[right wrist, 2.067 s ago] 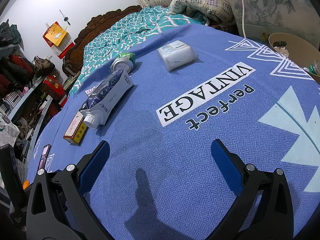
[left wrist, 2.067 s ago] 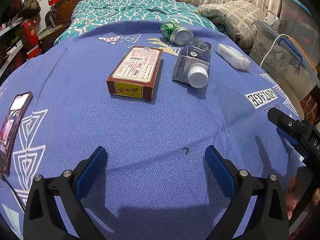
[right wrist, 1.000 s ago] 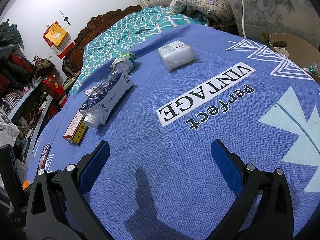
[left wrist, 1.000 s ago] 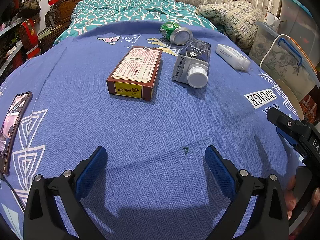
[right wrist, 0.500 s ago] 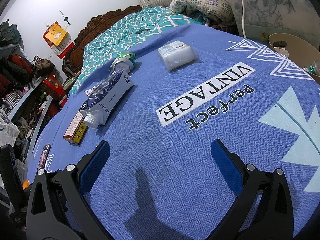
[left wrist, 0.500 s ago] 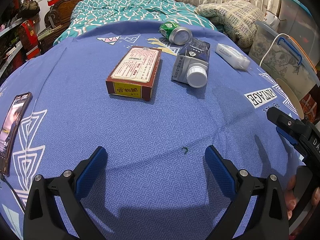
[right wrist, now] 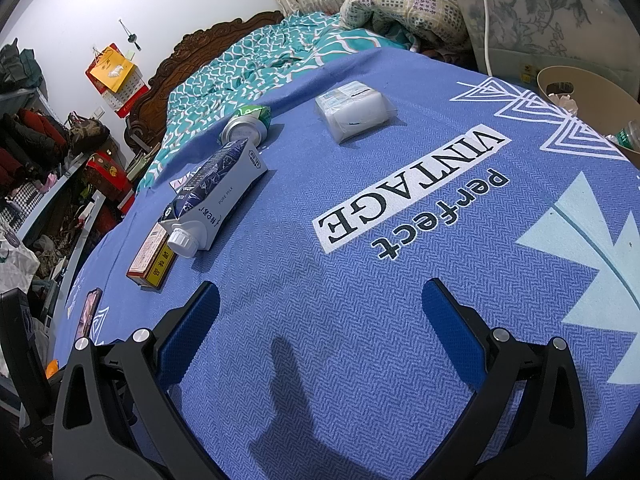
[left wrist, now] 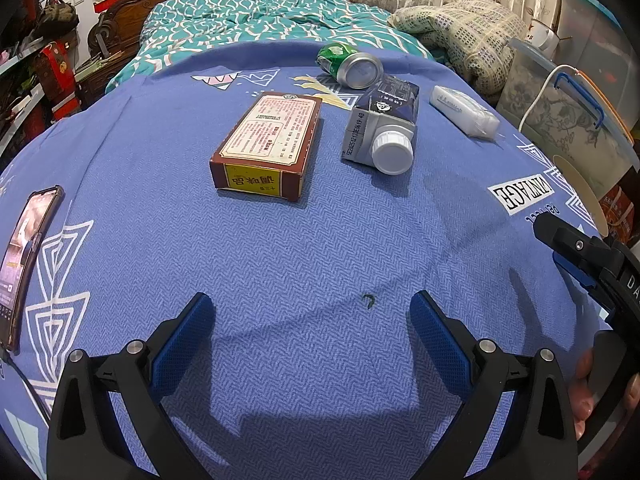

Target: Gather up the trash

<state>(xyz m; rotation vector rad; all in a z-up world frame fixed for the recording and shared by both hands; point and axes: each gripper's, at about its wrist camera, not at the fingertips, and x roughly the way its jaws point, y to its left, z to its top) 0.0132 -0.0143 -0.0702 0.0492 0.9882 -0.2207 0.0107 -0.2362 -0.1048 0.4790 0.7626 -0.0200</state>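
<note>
Both the left gripper (left wrist: pixel 310 312) and right gripper (right wrist: pixel 320 300) hang wide open and empty over the blue tablecloth (left wrist: pixel 280 240), with the box (left wrist: pixel 267 145), milk carton (left wrist: pixel 382 122), can (left wrist: pixel 352 65) and tissue pack (left wrist: pixel 464 111) lying further back.

Matt woven cloth (left wrist: pixel 300 264) with herringbone texture covers the surface beneath the fingers (left wrist: pixel 436 336). Ahead: matt cardboard box (left wrist: pixel 268 146), glossy carton (left wrist: pixel 382 124), shiny metal can (left wrist: pixel 352 66), clear plastic packet (left wrist: pixel 464 111).
</note>
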